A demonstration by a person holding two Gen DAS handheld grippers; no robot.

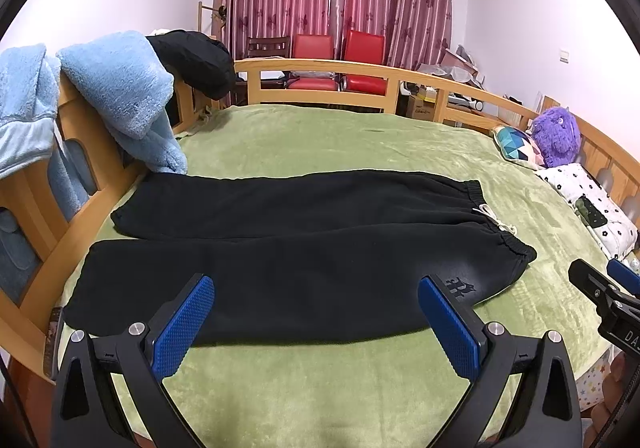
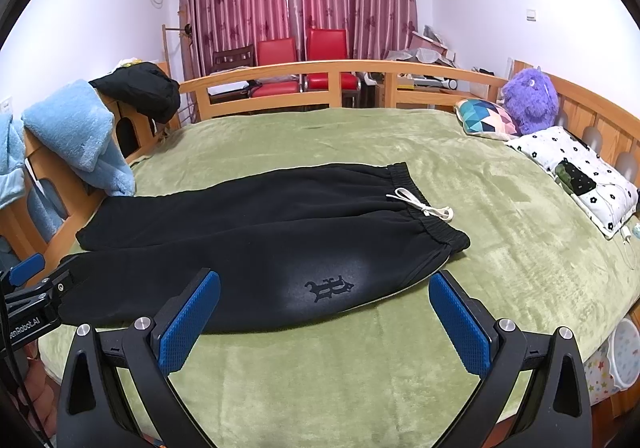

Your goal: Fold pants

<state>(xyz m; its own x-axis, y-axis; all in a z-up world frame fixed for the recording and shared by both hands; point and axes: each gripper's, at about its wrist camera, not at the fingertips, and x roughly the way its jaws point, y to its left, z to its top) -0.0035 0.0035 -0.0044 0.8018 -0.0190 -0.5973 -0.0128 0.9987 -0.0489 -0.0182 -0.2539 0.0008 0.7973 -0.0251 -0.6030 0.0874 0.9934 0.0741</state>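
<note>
Black sweatpants (image 1: 288, 248) (image 2: 256, 244) lie flat on the green bedspread (image 1: 340, 139) (image 2: 500, 248), both legs stretched to the left, the elastic waistband (image 2: 424, 207) with its white drawstring (image 2: 420, 205) to the right. A dark emblem (image 2: 330, 286) shows on the near leg. My left gripper (image 1: 316, 322) hovers open over the near leg, nothing between its blue pads. My right gripper (image 2: 324, 322) stands open above the near hip by the emblem, also empty. Each gripper appears at the edge of the other's view.
A wooden bed rail (image 1: 320, 67) surrounds the mattress. Light blue fleece (image 1: 120, 87) and a black garment (image 1: 196, 59) hang over the left rail. A purple plush toy (image 2: 530, 99), patterned cushion (image 2: 486, 119) and floral pillow (image 2: 576, 171) sit right. Red chairs (image 2: 304, 59) stand behind.
</note>
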